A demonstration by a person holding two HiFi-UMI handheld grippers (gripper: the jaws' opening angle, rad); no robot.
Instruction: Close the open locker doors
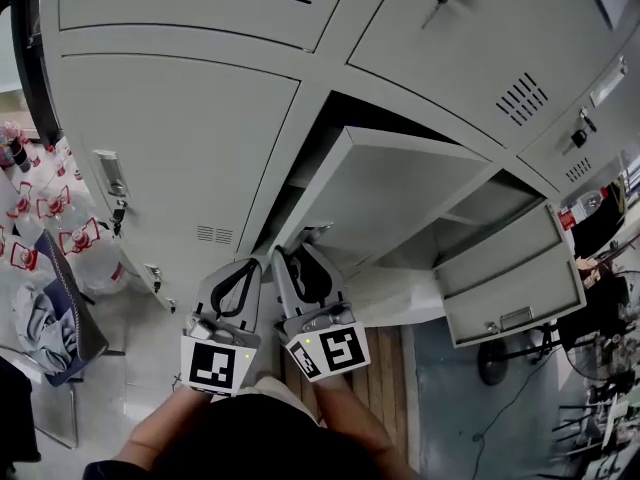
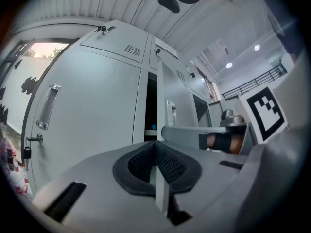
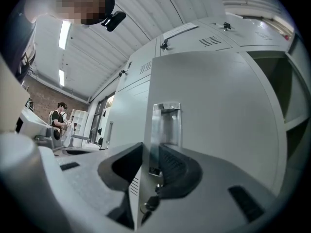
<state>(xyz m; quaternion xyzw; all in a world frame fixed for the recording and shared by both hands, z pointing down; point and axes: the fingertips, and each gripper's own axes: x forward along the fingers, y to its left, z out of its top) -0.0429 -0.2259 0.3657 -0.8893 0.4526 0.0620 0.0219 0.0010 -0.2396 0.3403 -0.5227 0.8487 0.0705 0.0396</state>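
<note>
Head view: a grey bank of lockers (image 1: 330,28), seen from steeply above. Two doors stand open: the middle door (image 1: 400,193), swung well out, and the lower right door (image 1: 510,288), also wide. Four closed doors (image 1: 170,138) show, whole or in part. Two grippers reach side by side to the middle door's free edge, the left tongs (image 1: 252,265) just beside the right tongs (image 1: 292,256).

Left gripper view: the left tongs are pressed together with nothing between them. They point at the dark gap beside that door's edge.

Right gripper view: the right tongs pinch the middle door's free edge, close by its one handle (image 3: 165,123) (one key (image 3: 147,205) hangs in the lock).

By my judgement neither open door is shut yet. The middle one is in hand and the lower right one is untouched.
</note>
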